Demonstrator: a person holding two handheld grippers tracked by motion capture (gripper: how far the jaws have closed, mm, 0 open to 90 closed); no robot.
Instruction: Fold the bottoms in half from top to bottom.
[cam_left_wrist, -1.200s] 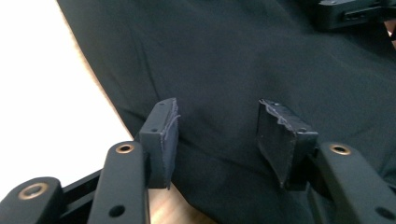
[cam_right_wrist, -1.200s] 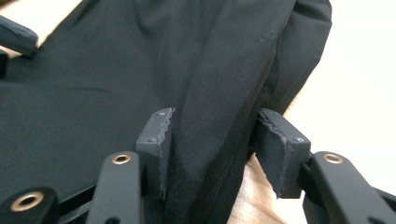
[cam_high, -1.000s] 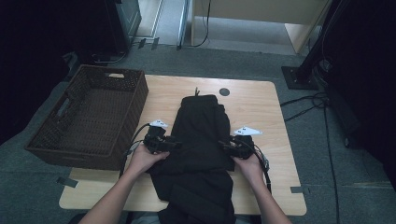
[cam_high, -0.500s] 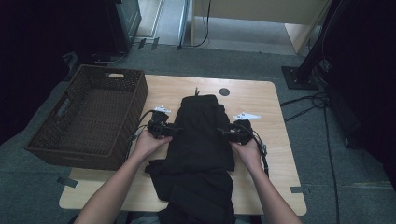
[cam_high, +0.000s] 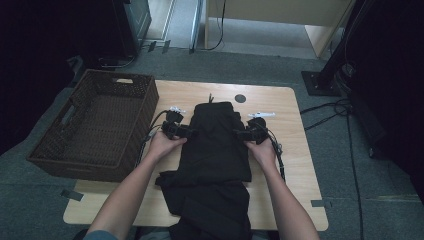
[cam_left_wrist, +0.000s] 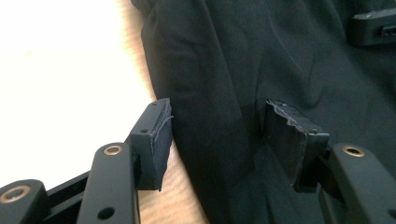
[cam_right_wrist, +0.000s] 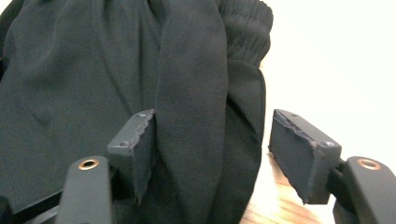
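Jaws of left gripper (cam_left_wrist: 215, 135) stand apart & have just been opening; edge fold of the black garment (cam_left_wrist: 280, 60) sits between them. Left pad (cam_left_wrist: 159, 140) is at the cloth's outer edge over bare wood, other pad rests on top of the fabric; no squeeze visible, cloth lies slack btwn them. Can't tell if the outer pad actually touches the fold.

Right gripper (cam_right_wrist: 210, 149) same story: jaws apart, just been opening, w/ a thick fold of the garment (cam_right_wrist: 93, 70) running up btwn them. Inner pad is against the cloth, outer pad (cam_right_wrist: 303, 149) clear of it w/ a gap, over the table (cam_right_wrist: 289, 205). Elastic waistband bunches at top of that view.

High view: left gripper (cam_high: 182, 131) at garment's left edge, right gripper (cam_high: 244, 134) at its right edge, facing each other across it, a hand behind each. Garment (cam_high: 215, 150) lies lengthwise mid-table (cam_high: 285, 165), folded narrow at the far part, looser & wider at the near end, hanging over the near table edge. Wicker basket (cam_high: 100, 120) sits at the table's left, just beside left gripper's cable.
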